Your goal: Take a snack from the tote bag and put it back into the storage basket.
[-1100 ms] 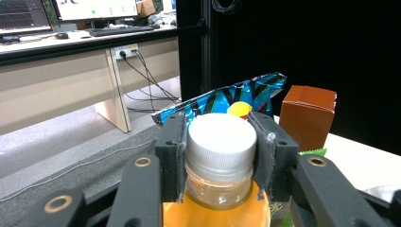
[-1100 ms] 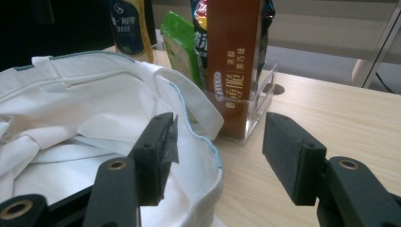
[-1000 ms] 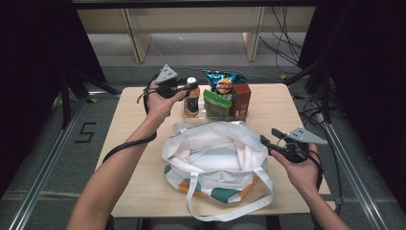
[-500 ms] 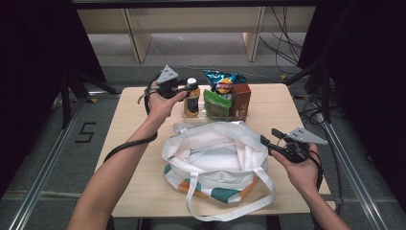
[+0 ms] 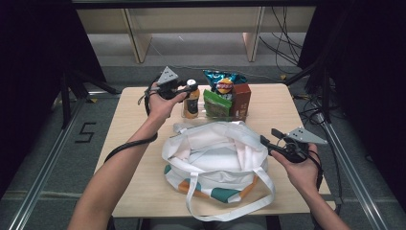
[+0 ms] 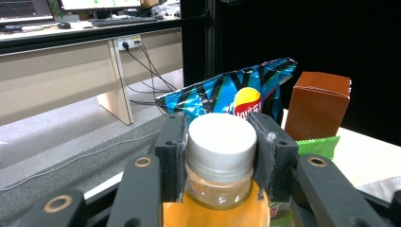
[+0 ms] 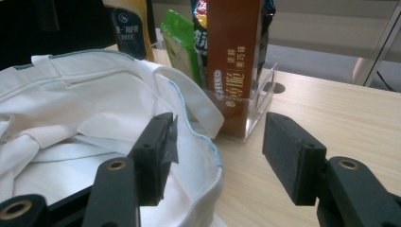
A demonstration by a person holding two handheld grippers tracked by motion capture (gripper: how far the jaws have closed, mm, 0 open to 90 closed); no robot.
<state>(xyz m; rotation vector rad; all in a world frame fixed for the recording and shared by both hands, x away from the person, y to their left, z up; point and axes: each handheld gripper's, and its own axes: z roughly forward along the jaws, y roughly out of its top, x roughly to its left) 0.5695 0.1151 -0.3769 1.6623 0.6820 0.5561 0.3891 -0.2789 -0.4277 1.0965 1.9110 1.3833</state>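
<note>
Beside the clear, glossy plastic tray lies a white cloth tote bag, matt and creased, with green and orange patches. In the tray, the clear plastic bottle of orange drink has a smooth matt white ribbed cap; behind it are a shiny blue foil crisp bag and a matt brown cardboard carton. Under the tray, the light wooden tabletop looks smooth.

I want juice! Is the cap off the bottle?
No, the white cap sits on the bottle, clamped between the left gripper pads.
</note>
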